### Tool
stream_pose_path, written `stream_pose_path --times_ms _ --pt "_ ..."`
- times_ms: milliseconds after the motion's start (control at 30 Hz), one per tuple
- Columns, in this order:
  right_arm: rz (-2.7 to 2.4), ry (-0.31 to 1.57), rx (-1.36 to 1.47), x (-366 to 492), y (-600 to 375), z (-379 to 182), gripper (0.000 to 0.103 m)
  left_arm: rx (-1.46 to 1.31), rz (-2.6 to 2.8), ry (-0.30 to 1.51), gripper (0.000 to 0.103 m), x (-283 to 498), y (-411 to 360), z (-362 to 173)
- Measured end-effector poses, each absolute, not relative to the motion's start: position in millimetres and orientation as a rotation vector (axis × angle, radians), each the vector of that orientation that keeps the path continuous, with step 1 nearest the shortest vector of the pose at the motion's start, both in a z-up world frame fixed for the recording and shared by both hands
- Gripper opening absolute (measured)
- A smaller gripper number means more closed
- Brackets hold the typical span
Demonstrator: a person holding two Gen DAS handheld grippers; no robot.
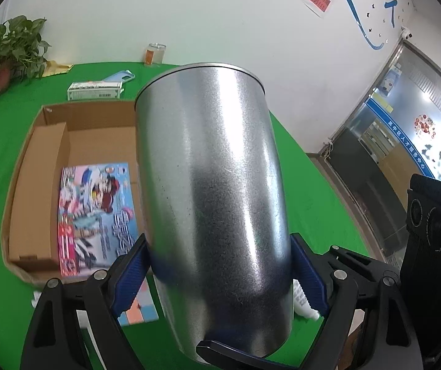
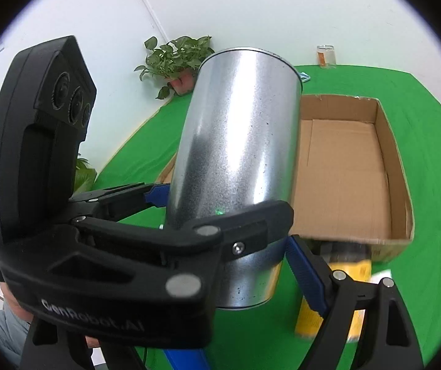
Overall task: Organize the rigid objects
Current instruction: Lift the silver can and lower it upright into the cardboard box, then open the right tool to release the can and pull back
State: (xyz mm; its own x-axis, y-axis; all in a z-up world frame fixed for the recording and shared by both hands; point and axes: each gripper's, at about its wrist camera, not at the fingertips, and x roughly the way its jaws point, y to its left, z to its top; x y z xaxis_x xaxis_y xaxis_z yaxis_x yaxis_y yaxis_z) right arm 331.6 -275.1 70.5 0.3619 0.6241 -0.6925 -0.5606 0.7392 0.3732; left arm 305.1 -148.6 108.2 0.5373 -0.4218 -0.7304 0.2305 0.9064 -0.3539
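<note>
A: Left wrist view, reading from the left: a potted plant (image 1: 4, 52) at the far corner of the green table (image 1: 10, 114), then the cardboard box (image 1: 35, 160) with a bright comic book (image 1: 97, 212) lying flat inside it. Why is the metal can (image 1: 211, 191) tipped out over all that?

B: My guess is it's headed for the box — the left gripper (image 1: 220, 265) has its blue pads (image 1: 131, 274) pressed on either side of the can's lower body, so the grip sits near the base and the far rim leans toward the box. Low down, the can stays in the air and well clear of the table.

A: And the right wrist view?

B: Same can (image 2: 235, 160), seen from beside the left gripper (image 2: 165, 246). Right of it the box (image 2: 396, 166) shows a bare floor on that side, which looks like the free space for the can.

A: The right gripper (image 2: 282, 323)?

B: I cannot tell. Only its right finger (image 2: 309, 277) shows; the other is hidden behind the left gripper's body, and nothing is visibly held.

A: Anything else unclear?

B: A blurred yellow object (image 2: 353, 271) just near the box wall — can't name it. The can also hides the middle of the box, and a white item (image 1: 303, 302) behind the right pad is mostly covered.
</note>
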Motion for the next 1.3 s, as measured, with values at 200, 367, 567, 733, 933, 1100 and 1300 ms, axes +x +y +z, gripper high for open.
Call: stream_pose_path --times_ms 200,367,567,733,933,1100,1300 --pt "0.786 0.980 0.084 382 -270 89 0.084 -0.195 -0.373 0.936 0.085 353 -157 130" --pt "0.790 1.042 0.103 415 -266 80 0.084 -0.197 -0.364 0.995 0.085 389 -161 120" --pt "0.792 1.131 0.123 436 -265 47 0.084 -0.221 -0.350 1.085 0.085 415 -162 72" --pt "0.785 1.213 0.127 449 -258 6 0.084 -0.268 -0.340 1.179 0.085 433 -155 22" --pt "0.768 1.311 0.147 471 -248 -34 0.084 -0.305 -0.336 1.263 0.085 449 -149 -25" --pt "0.737 1.376 0.174 474 -242 -56 0.083 -0.295 -0.346 1.316 0.085 458 -148 -47" --pt "0.730 1.387 0.190 473 -239 -59 0.083 -0.331 -0.323 1.336 0.084 475 -148 -44"
